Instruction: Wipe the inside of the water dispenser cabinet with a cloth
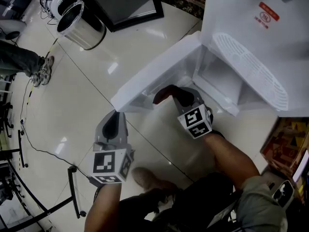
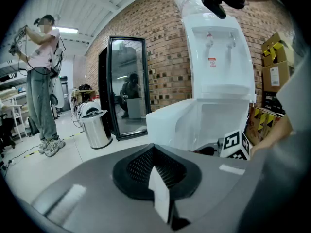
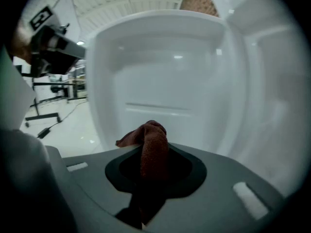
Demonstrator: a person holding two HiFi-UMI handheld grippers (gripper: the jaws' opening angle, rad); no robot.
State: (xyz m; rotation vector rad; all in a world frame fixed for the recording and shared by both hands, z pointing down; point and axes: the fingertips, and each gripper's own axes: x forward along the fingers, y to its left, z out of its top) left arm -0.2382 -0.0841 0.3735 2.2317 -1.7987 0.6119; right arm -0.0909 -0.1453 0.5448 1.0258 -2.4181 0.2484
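Right gripper (image 3: pixel 154 165): jaws clamped on a dark red-brown cloth (image 3: pixel 151 142). The cloth bunches up above the jaw tips and a tail hangs down below them. The right gripper view faces straight into the white cabinet interior (image 3: pixel 170 76), with its back wall and side walls all round. Can't tell if the cloth touches any surface.

Head view: right gripper (image 1: pixel 177 98) sits at the mouth of the low cabinet of the water dispenser (image 1: pixel 251 37), with the cloth (image 1: pixel 164 93) poking out at the front. The cabinet door (image 1: pixel 159 71) is swung wide open to the left, and the gripper is just below its lower edge.

Left gripper (image 2: pixel 154 152): jaws closed together, nothing held. In the head view the left gripper (image 1: pixel 112 127) hangs over the floor (image 1: pixel 72 110), left of the right one and near the door's outer corner, apart from the door.

The left gripper view looks at the water dispenser (image 2: pixel 216 57) from the front, door (image 2: pixel 170 123) open, right gripper's marker cube (image 2: pixel 234 144) at the opening.

Background:
- steel trash can (image 2: pixel 96 129), also (image 1: pixel 79 25)
- black glass-door cooler (image 2: pixel 125 86)
- brick wall (image 2: pixel 165 57)
- cardboard boxes (image 2: pixel 276 74) right of the dispenser
- a standing person (image 2: pixel 41 81) at far left, hands raised
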